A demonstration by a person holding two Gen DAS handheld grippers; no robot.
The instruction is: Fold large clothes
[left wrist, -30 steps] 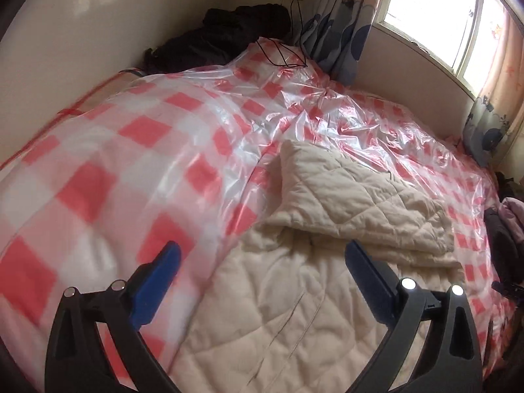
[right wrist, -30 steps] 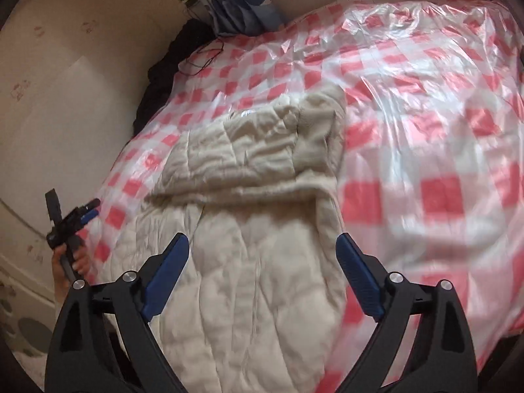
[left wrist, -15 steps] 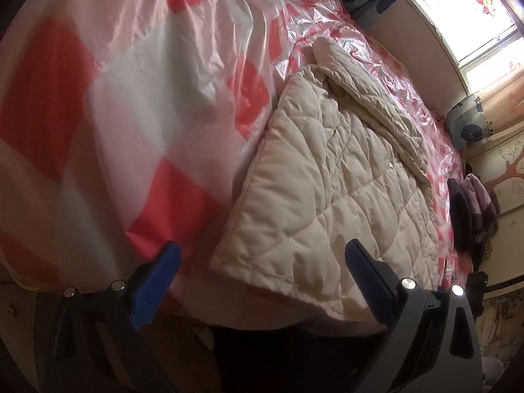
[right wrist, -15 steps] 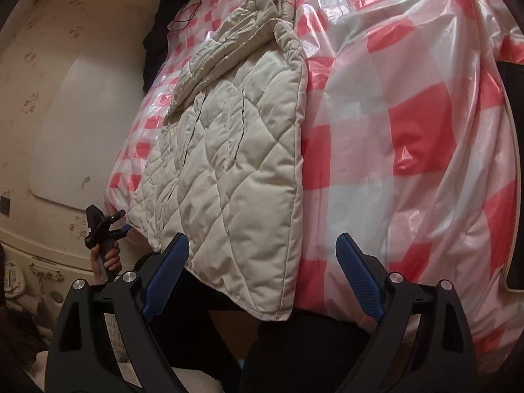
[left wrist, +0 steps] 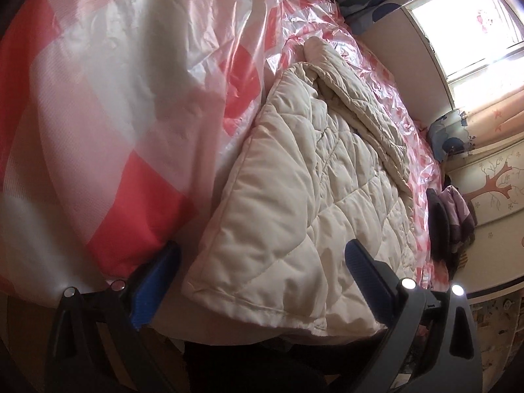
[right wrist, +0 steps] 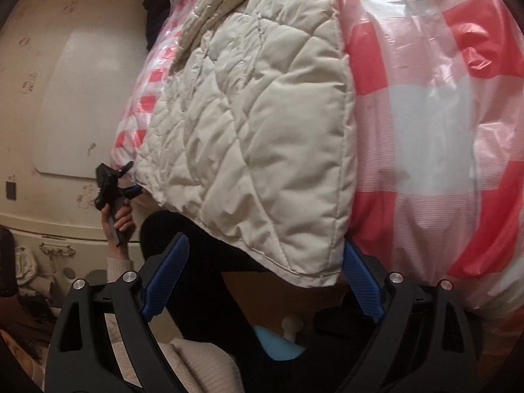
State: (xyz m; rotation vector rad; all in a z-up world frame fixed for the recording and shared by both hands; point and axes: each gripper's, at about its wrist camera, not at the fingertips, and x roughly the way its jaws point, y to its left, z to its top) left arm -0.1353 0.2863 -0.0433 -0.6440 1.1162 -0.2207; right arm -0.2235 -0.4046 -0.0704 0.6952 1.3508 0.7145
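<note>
Black gripper frames, blue ribbed pads, silver screws; cream knit sleeve.

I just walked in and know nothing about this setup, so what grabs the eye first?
A cream quilted coat lies on a bed under a glossy red-and-white checked plastic sheet, its hem hanging over the near edge. Blue-padded tongs, the left tongs and the right tongs, stand open at the hem's two corners.

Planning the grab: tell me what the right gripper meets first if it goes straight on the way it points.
Most likely the near hem corner of the cream quilted coat, hanging over the bed edge between the open right gripper's fingers. Depth is hard to judge.
</note>
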